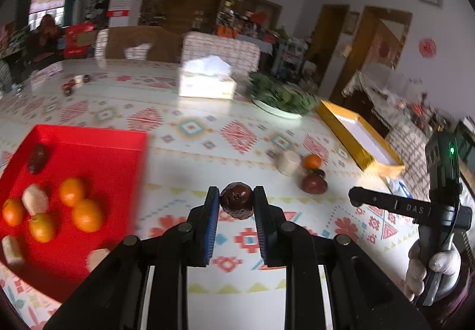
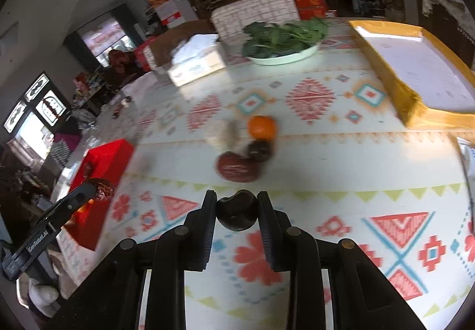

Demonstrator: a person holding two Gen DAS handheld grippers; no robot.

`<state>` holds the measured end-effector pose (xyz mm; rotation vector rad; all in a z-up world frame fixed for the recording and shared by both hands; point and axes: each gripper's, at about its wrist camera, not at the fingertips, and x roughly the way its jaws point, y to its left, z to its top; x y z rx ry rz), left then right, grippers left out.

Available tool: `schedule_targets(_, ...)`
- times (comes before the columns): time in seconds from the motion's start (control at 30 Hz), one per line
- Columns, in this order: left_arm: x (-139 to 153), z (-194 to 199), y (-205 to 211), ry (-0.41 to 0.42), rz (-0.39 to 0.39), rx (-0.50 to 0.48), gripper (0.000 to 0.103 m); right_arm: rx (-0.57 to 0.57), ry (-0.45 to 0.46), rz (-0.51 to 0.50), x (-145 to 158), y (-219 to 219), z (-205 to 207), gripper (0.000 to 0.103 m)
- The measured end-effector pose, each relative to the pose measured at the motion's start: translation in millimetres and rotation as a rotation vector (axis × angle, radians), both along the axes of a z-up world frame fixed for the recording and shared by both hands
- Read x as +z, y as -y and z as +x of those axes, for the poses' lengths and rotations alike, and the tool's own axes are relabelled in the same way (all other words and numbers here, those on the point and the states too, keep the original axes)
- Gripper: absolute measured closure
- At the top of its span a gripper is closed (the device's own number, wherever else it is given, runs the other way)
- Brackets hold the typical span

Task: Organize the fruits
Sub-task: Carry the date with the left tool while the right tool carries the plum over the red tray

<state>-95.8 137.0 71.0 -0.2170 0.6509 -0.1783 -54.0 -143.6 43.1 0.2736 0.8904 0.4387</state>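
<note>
My left gripper (image 1: 236, 201) is shut on a wrinkled dark red date (image 1: 236, 200), held above the table just right of the red tray (image 1: 98, 152). The tray holds several oranges (image 1: 87, 215), pale fruit pieces (image 1: 35, 199) and another date (image 1: 38, 158). My right gripper (image 2: 236, 208) is shut on a dark fruit (image 2: 236, 212) above the patterned tablecloth. Ahead of it lie an orange (image 2: 261, 126), two dark red fruits (image 2: 236, 166) and a pale piece (image 2: 221, 132); the same cluster shows in the left wrist view (image 1: 313, 181). The right gripper body shows there too (image 1: 439, 199).
A yellow tray (image 2: 415, 63) with a white bottom sits at the right edge of the table. A white plate of leafy greens (image 2: 282, 39) and a tissue box (image 2: 196, 63) stand at the back. Chairs stand behind the table.
</note>
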Motion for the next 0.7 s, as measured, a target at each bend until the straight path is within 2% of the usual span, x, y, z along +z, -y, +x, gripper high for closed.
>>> schedule_targets(0.37,-1,-32,-84,0.016,-0.069,0.136,0.08,0.184,0.044,-0.028,24,-106,-11,0.073)
schedule_targets(0.7,-17,-49,-143,-0.013,-0.068,0.24,0.08,0.353,0.045,-0.063,23,-216,-14,0.073)
